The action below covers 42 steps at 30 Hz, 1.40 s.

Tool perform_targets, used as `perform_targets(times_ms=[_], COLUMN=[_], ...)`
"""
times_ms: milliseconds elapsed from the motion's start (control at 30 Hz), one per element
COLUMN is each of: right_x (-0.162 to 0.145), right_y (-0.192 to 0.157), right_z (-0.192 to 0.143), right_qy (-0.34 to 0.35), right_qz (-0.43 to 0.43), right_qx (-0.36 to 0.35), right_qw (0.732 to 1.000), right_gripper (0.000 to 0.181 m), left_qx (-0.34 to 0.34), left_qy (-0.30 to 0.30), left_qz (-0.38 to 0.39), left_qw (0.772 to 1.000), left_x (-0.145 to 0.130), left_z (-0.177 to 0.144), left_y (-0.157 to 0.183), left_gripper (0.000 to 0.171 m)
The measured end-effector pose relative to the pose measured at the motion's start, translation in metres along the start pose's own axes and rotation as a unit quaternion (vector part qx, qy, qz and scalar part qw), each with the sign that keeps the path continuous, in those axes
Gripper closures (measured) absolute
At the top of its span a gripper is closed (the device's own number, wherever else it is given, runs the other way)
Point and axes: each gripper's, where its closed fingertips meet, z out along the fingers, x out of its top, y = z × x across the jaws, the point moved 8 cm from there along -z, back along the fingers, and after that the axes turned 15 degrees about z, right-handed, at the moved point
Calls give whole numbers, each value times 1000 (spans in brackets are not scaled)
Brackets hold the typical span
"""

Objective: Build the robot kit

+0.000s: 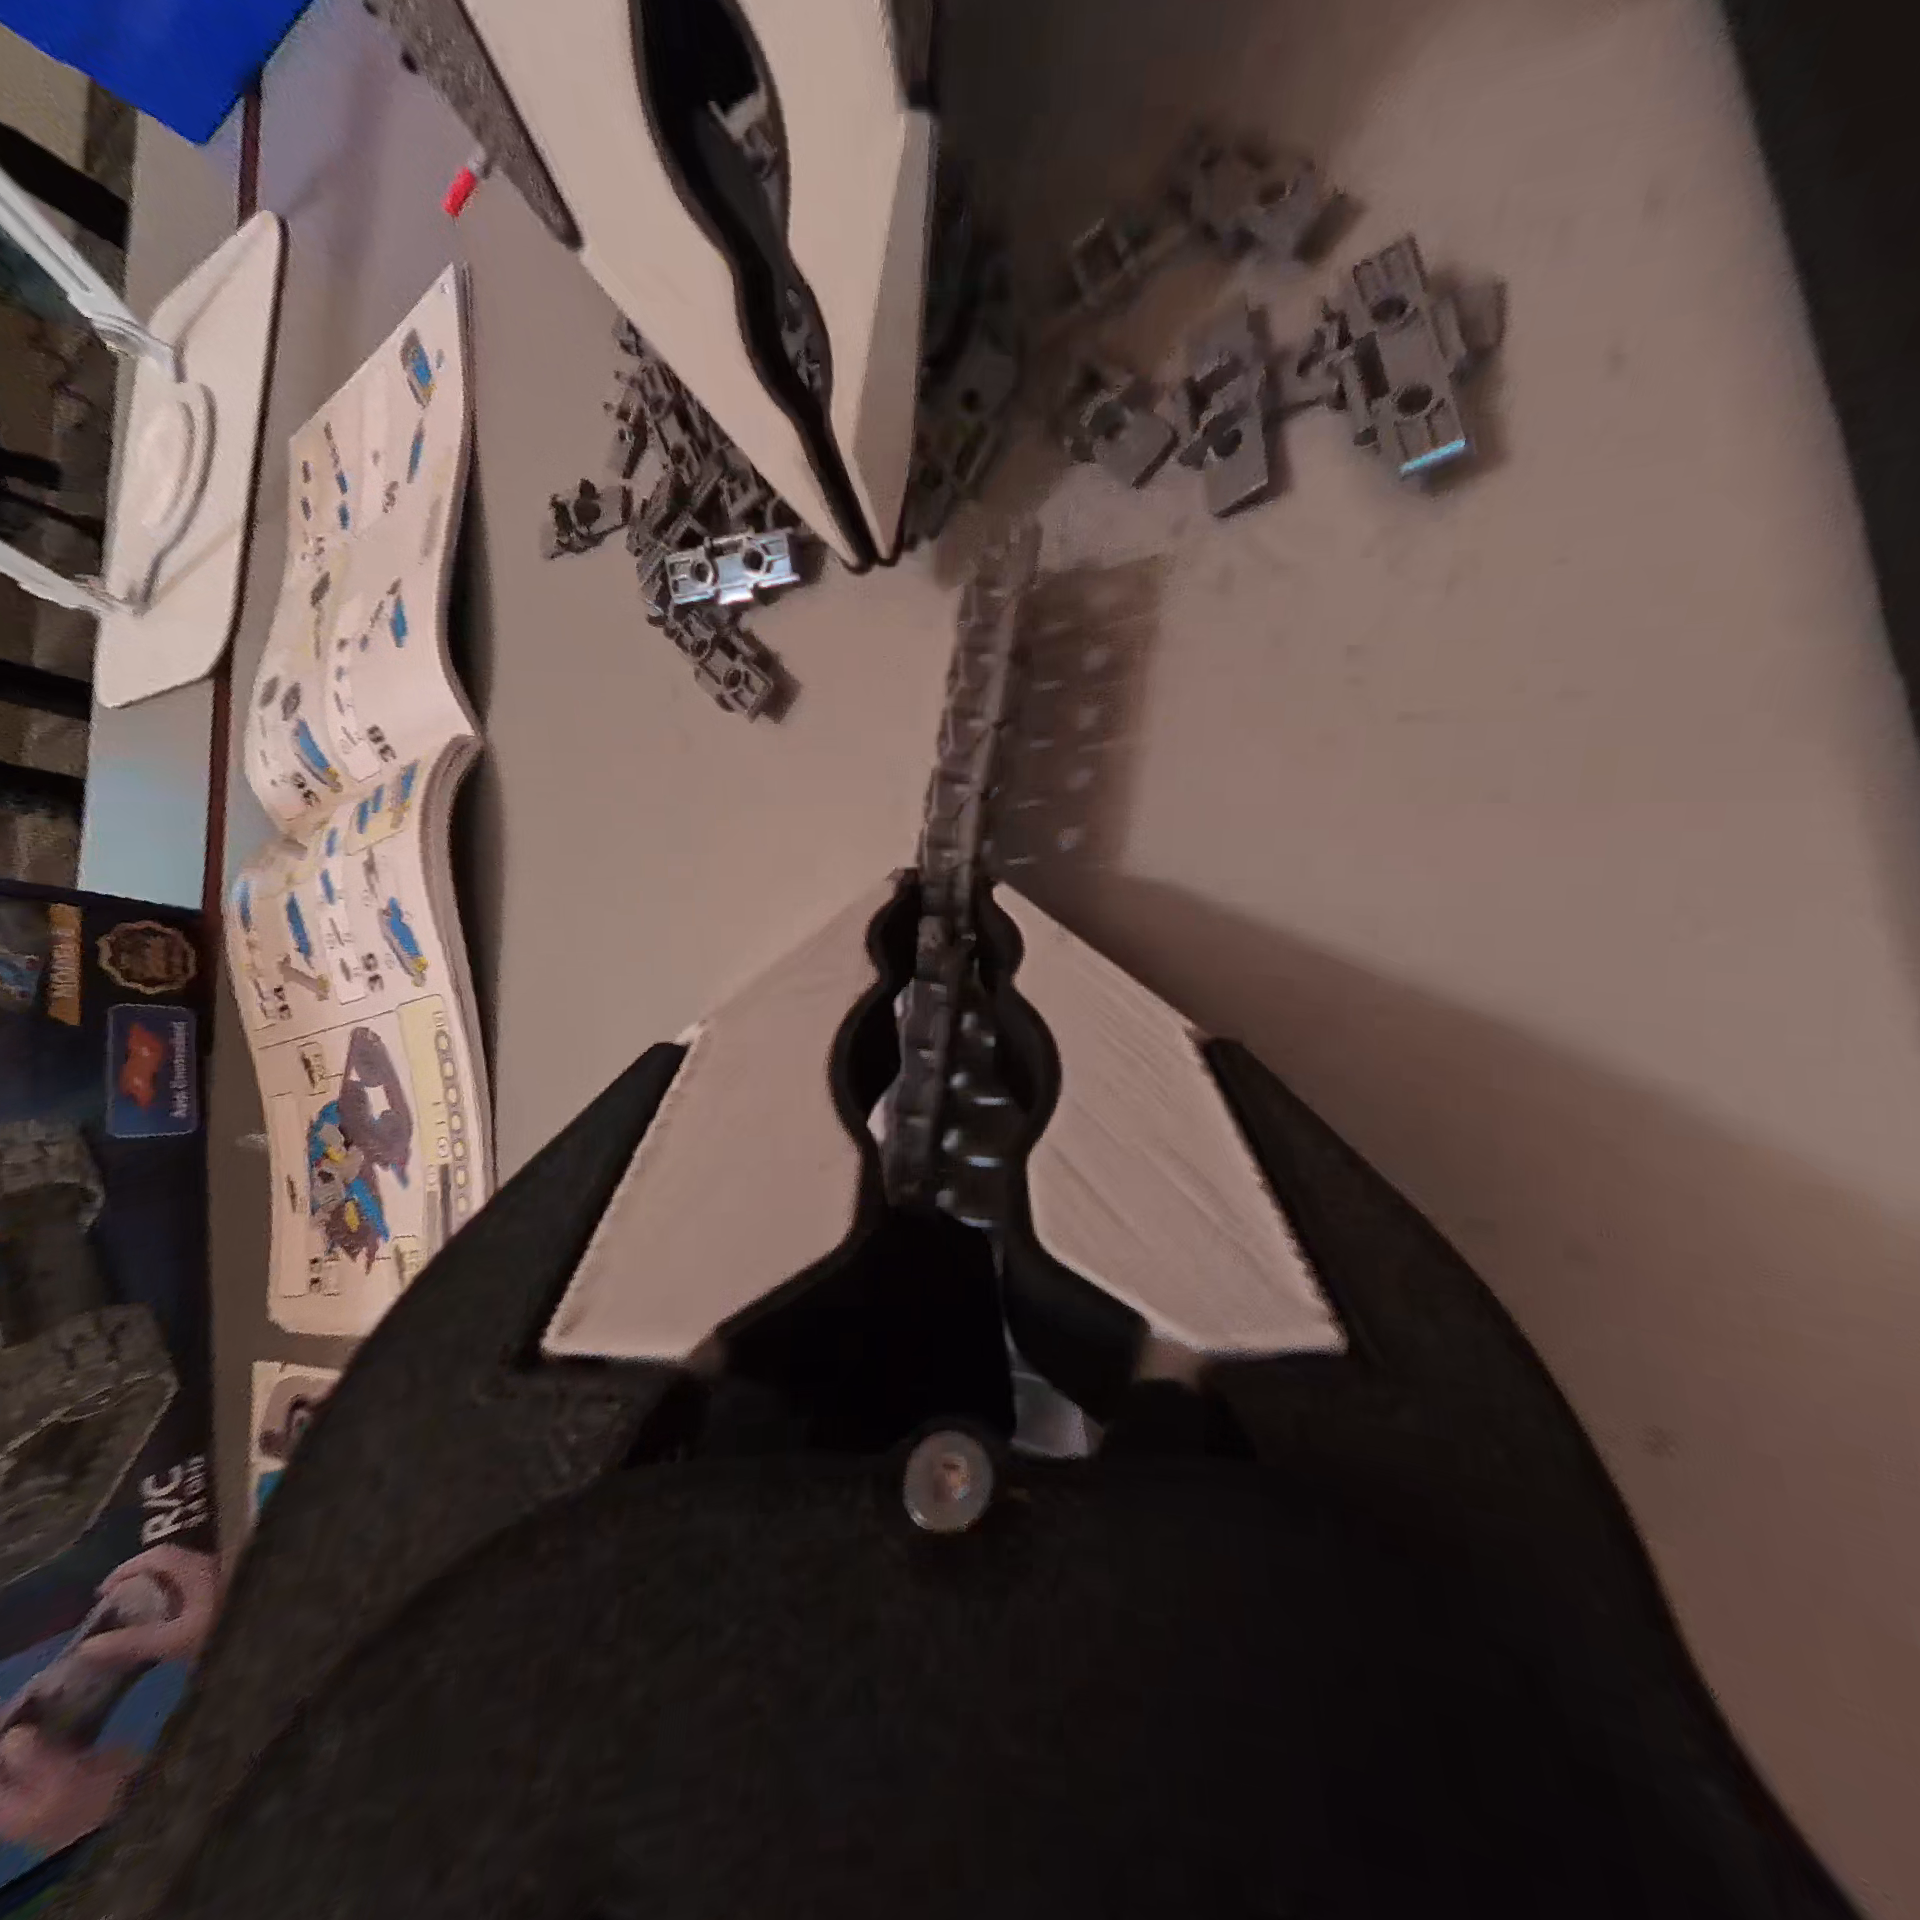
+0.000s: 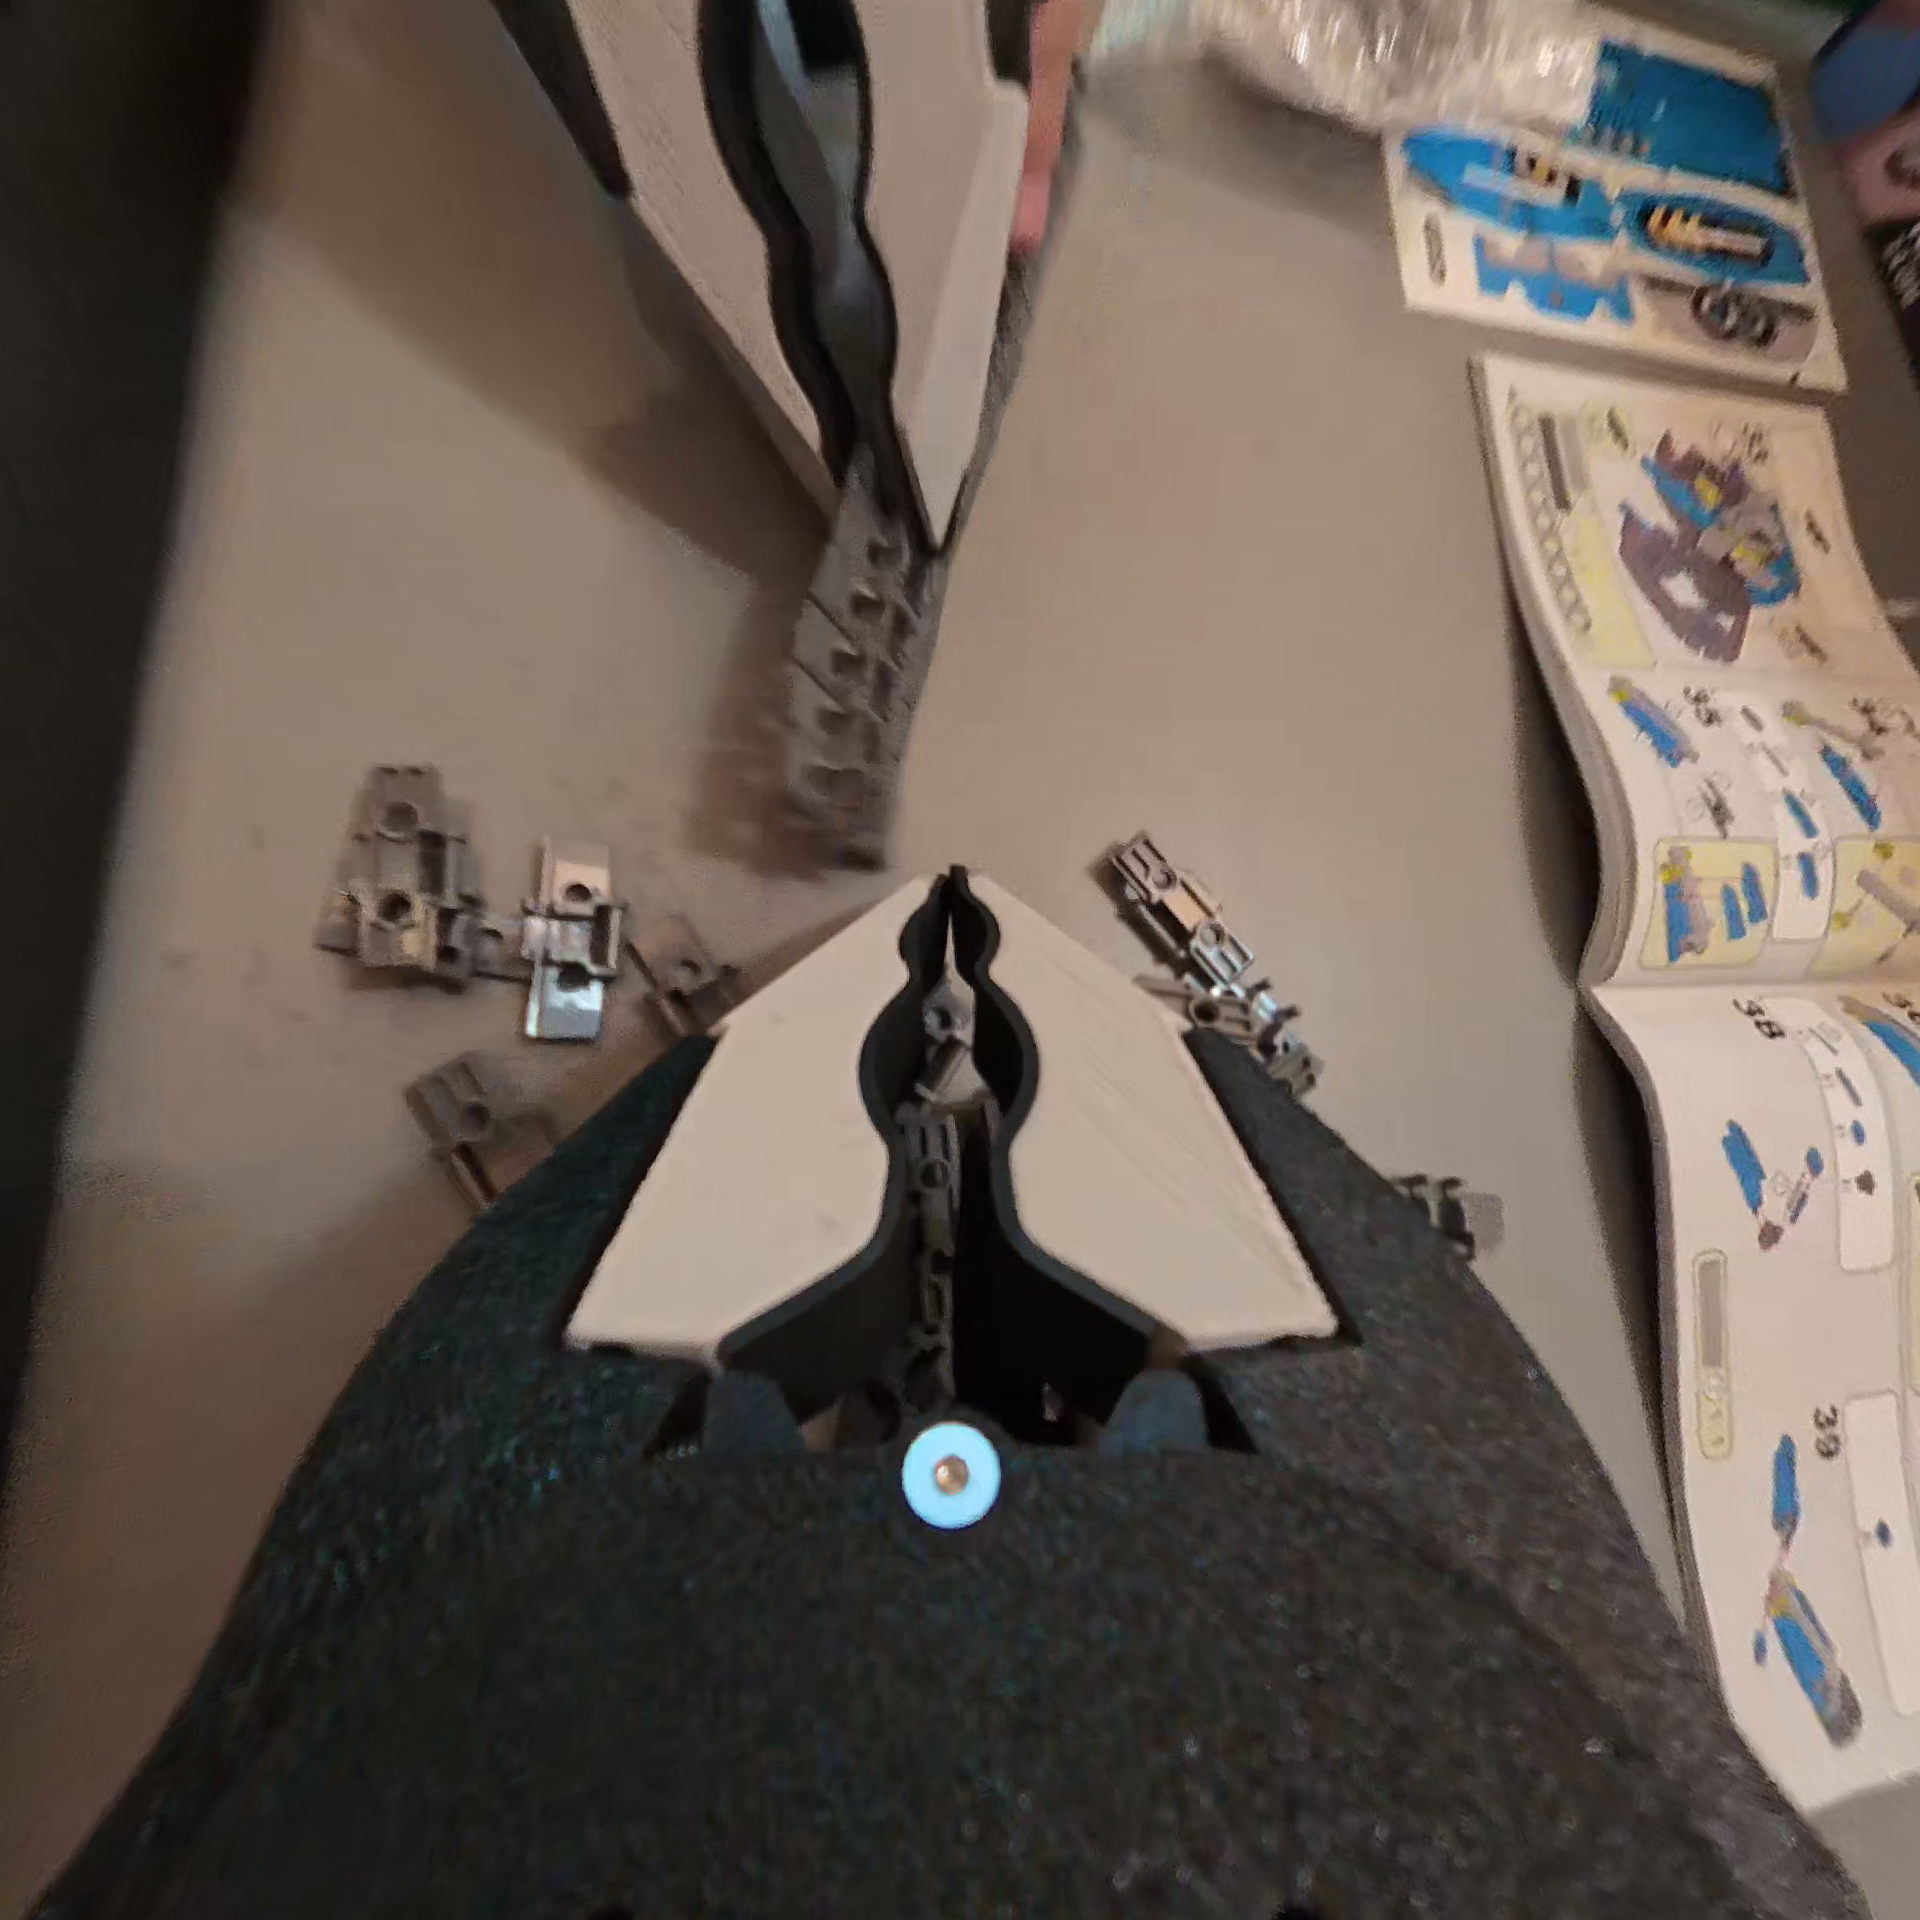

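Ahead of the left gripper [image 1: 943, 894], the grey track strip [image 1: 977, 707] it clamps and the right gripper [image 1: 868, 551] block the middle, with loose grey pieces [image 1: 1288, 364] either side, an open instruction booklet [image 1: 364, 790] far left, and bare table [image 1: 1455, 831] to its right.

A plain beige table [image 2: 1247, 644] is carrying everything here. Small grey plastic building pieces [image 2: 457, 914] are lying scattered at left centre in the right wrist view, an open instruction booklet [image 2: 1725, 790] is sprawling along the right edge, and a second booklet [image 2: 1600, 218] is sitting upper right.
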Motion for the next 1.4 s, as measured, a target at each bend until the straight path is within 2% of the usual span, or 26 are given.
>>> perform_targets(times_ms=[100,200,267,333,433,533,633,733,833,933,1067,1200,1233,1300,1400], right_x=[-6,-4,-2,-4,-14,-5,8,13,20,26,31,33,34,37,39], right_y=[5,10,15,22,32,25,13,6,7,5,-3,-12,-15,-20,-23], right_z=[8,4,-5,-15,-22,-27,-25,-14,-20,-29,-34,-25,-23,-21,-18], right_qy=[-35,-21,8,38,44,81,111,105,135,158,176,152,150,149,149], right_qz=[-7,28,68,116,154,130,93,86,64,84,84,74,72,66,58], right_qx=[-50,-66,-44,2,50,72,34,12,-24,14,37,45,50,48,47], right_qw=[998,997,997,993,986,986,989,991,988,984,980,984,985,985,986], right_gripper=[181,181,181,173,159,154,150,148,179,180,180,180,180,180,180], left_qx=[-15,-20,4,15,31,36,23,5,-2,-11,-8,-4,0,-1,-24], left_qy=[11,24,8,8,42,102,152,185,205,225,233,276,284,297,296], left_qz=[-23,-38,-18,-25,-101,-181,-247,-284,-290,-294,-276,-266,-263,-262,-267], left_qw=[1000,999,1000,1000,994,978,957,941,935,929,932,924,922,918,917], left_x=[5,2,-2,-3,-6,-9,-11,-10,-7,-4,2,16,19,23,22], left_z=[2,2,3,2,-1,-5,-9,-10,-11,-14,-18,-24,-25,-26,-24], left_y=[1,0,-2,-5,-17,-28,-34,-36,-36,-37,-36,-36,-36,-35,-33], left_gripper=[161,160,162,164,164,164,164,164,164,164,163,141,140,141,155])
